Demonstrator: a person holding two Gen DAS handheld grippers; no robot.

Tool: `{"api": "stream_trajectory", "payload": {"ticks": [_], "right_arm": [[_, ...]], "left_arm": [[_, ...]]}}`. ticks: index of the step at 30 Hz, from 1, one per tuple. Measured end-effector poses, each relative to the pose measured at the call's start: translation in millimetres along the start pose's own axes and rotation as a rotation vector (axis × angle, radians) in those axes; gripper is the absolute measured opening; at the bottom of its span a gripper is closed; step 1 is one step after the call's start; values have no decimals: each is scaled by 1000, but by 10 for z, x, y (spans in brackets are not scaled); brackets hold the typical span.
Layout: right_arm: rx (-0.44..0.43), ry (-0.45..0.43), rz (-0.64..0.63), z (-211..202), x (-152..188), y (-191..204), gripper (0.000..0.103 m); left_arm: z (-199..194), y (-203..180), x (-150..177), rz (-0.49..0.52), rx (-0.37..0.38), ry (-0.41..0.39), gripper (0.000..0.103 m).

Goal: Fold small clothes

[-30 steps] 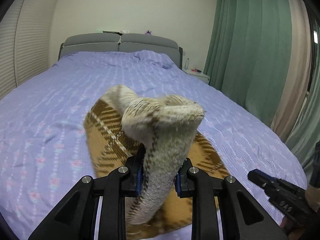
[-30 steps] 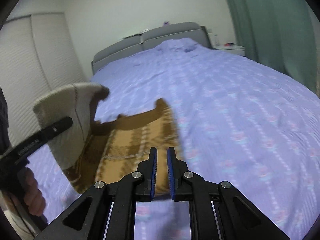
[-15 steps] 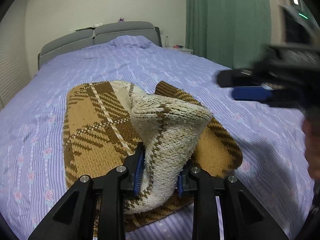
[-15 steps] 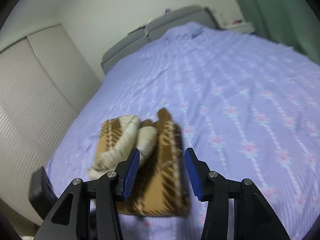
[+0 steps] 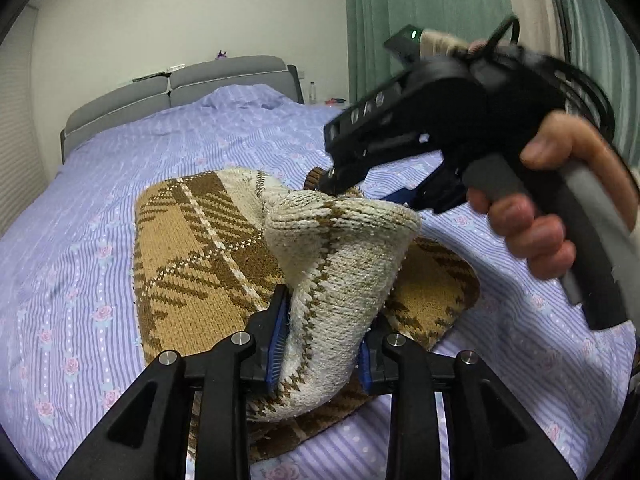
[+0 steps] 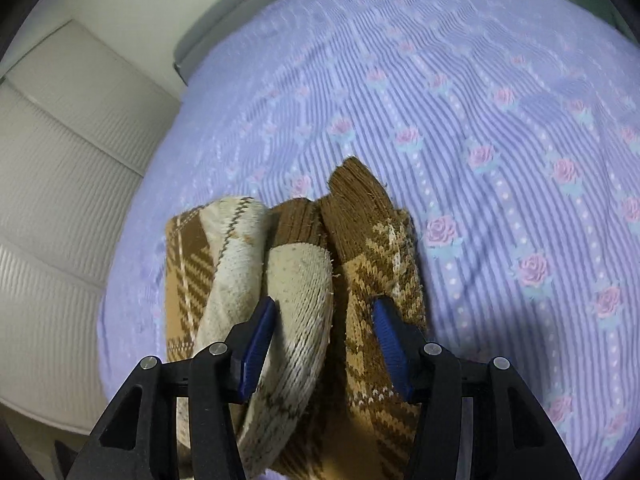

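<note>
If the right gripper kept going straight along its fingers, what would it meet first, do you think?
Most likely the knitted garment: the open right gripper points down at its brown plaid part and raised cream fold on the bed. Depth is uncertain.

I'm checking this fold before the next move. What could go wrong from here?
1. The left gripper pinches only a bunched cream fold of the knit garment; it may slip or drag the flat layer askew.
2. The right gripper, jaws open, straddles both the cream fold and the brown plaid layer, so closing might catch the wrong layer.

Bedspread [image 6: 500, 80] lies open right of the sweater [image 6: 372, 248]; wardrobe [image 6: 60, 184] bounds the left.
</note>
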State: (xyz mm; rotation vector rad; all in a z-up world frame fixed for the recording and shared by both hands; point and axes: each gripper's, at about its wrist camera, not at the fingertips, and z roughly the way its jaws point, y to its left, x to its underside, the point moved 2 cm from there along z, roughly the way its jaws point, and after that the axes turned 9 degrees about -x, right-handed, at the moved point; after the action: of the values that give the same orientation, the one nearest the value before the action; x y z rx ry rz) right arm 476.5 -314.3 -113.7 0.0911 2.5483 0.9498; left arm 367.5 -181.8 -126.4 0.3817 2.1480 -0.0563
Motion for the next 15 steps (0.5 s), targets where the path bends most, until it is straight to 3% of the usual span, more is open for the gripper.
{"api": "stream_trajectory", "payload": {"ticks": [2, 5, 7, 10, 12, 15], "right_arm": [[12, -29, -2, -90, -16, 50, 53], [5, -145, -91, -372, -22, 267, 53], [-15, -61, -130, -273, -90, 444, 53], [1, -1, -153, -118, -125, 517, 53], [19, 31, -165, 19, -157, 555, 53], [-11, 60, -161, 175, -189, 591, 53]], "left_arm": [[3, -6, 2, -7, 12, -1, 31], [3, -45, 18, 26, 25, -9, 38], [-56, -95, 16, 51, 46, -1, 57], [-280, -51, 8, 16, 86, -9, 72], [-469, 70, 41, -8, 93, -37, 73], [-609, 344, 130, -43, 26, -56, 73]]}}
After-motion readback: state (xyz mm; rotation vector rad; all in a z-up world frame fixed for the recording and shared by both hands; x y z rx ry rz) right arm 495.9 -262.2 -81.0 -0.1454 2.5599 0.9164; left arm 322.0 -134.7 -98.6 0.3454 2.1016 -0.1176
